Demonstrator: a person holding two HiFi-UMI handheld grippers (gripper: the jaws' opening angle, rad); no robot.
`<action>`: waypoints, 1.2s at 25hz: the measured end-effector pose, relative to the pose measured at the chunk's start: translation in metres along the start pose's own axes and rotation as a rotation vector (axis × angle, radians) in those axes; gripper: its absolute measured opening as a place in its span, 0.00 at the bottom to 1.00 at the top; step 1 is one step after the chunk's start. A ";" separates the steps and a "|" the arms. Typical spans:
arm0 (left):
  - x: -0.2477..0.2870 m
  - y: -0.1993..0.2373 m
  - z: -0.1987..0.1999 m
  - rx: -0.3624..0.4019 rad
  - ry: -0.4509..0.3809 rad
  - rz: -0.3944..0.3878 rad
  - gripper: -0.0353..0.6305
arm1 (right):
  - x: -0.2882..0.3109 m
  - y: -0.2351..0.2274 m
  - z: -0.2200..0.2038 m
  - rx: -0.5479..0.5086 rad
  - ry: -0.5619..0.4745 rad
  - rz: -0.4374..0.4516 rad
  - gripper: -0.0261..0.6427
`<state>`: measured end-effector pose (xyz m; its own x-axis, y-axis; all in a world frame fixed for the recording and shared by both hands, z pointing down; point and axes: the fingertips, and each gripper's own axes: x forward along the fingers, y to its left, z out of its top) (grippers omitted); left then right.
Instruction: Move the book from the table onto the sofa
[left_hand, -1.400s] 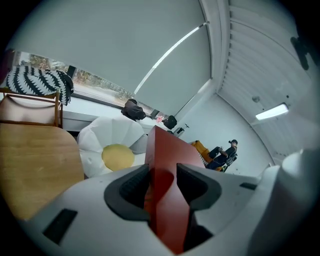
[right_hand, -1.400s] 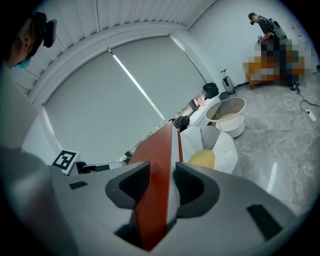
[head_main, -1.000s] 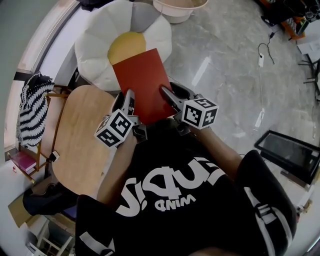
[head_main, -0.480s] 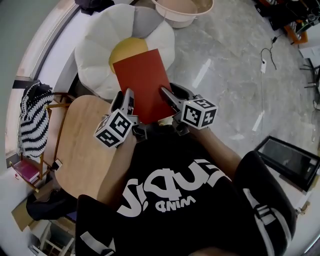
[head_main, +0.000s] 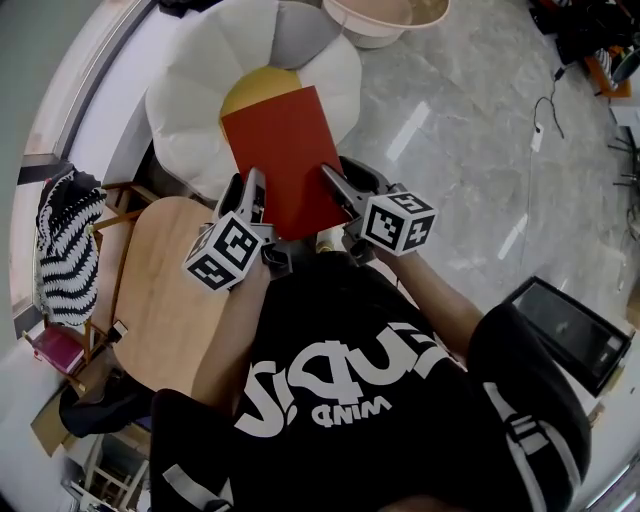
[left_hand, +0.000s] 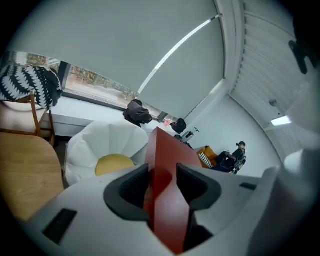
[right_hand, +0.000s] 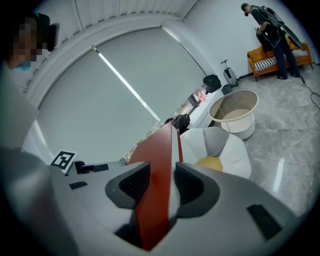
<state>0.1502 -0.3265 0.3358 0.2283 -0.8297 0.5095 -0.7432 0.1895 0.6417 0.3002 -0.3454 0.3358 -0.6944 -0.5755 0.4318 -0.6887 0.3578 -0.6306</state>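
A red book is held flat in the air between both grippers, over the near edge of a white flower-shaped sofa with a yellow centre. My left gripper is shut on the book's left edge, and the book's edge runs between its jaws. My right gripper is shut on the book's right edge. The round wooden table lies behind and to the left of the grippers.
A beige tub stands on the marble floor beyond the sofa. A striped cloth hangs on a chair left of the table. A dark flat screen lies on the floor at right. People are at an orange couch far off.
Both grippers have carried the book away from the table and further over the flower sofa, which now lies under more of the book. The grip is unchanged.
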 end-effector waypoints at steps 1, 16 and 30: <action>0.008 0.000 0.004 0.000 0.001 0.002 0.32 | 0.006 -0.004 0.006 0.003 0.001 -0.001 0.27; 0.121 -0.020 0.041 -0.045 0.022 0.012 0.32 | 0.075 -0.079 0.080 0.056 0.023 -0.018 0.26; 0.187 0.020 0.058 -0.135 -0.044 0.110 0.30 | 0.155 -0.114 0.102 0.021 0.122 0.028 0.25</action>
<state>0.1414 -0.5078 0.4111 0.1203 -0.8215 0.5573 -0.6705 0.3468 0.6558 0.2924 -0.5508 0.4088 -0.7343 -0.4714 0.4884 -0.6651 0.3562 -0.6563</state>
